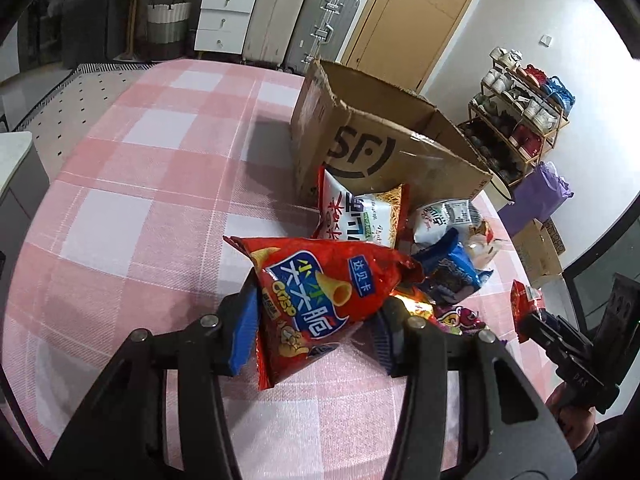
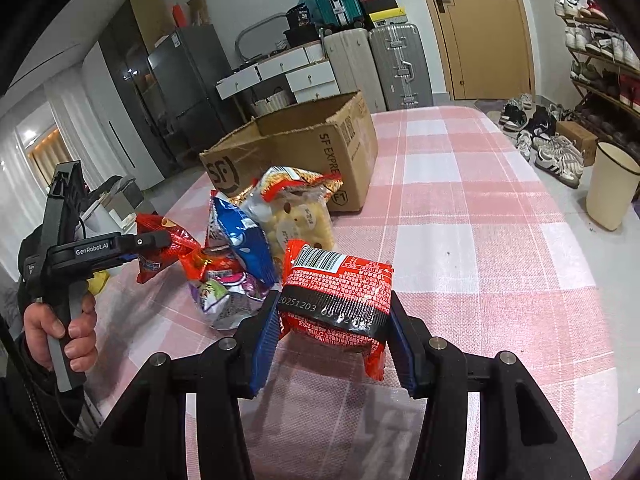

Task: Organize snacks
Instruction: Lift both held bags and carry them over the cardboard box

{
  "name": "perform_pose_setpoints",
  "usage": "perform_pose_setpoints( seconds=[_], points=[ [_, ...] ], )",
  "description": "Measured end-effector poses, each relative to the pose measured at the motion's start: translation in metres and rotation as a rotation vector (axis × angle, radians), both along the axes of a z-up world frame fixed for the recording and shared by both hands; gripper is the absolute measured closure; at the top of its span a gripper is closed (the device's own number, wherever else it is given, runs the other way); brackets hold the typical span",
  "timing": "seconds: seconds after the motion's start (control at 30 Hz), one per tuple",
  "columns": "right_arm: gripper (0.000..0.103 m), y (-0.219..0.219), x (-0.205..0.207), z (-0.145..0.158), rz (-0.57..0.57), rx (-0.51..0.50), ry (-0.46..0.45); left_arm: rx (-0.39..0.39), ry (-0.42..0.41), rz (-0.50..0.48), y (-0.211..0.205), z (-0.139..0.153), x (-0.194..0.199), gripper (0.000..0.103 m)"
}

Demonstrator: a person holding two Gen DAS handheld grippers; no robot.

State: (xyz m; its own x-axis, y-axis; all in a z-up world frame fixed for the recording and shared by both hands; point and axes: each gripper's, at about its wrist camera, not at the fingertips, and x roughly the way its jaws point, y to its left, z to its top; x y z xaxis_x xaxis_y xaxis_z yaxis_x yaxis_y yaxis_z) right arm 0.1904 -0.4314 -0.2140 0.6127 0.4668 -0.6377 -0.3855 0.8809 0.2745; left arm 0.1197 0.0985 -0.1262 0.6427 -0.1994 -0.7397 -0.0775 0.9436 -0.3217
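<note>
My left tool [image 1: 316,316] clamps the red crinkly corn-snack bag [image 1: 316,292] and my right tool [image 2: 332,344] clamps the red barcoded foil packet [image 2: 336,292], both lifted off the counter [image 2: 480,208], ready for the open brown cardboard box [image 2: 296,148].

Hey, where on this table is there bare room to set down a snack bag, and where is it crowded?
Bare checked tablecloth spreads left of the cardboard box in the left wrist view. In the right wrist view, more lies right of the box toward the table edge. The snack pile in front of the box is crowded.
</note>
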Motion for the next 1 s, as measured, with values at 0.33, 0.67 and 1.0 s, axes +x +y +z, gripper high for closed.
perform_pose_setpoints(
  seconds=[0.33,0.67,1.0],
  points=[
    [0.053,0.004,-0.014,0.017,0.014,0.005,-0.036,0.007,-0.041,0.007,0.008,0.021,-0.025,0.058],
    [0.053,0.012,-0.033,0.052,0.058,0.002,-0.127,0.012,-0.092,-0.013,0.006,0.05,-0.043,0.058],
    [0.053,0.021,-0.04,0.096,0.11,0.019,-0.234,0.023,-0.144,-0.075,-0.012,0.097,-0.059,0.057]
  ],
)
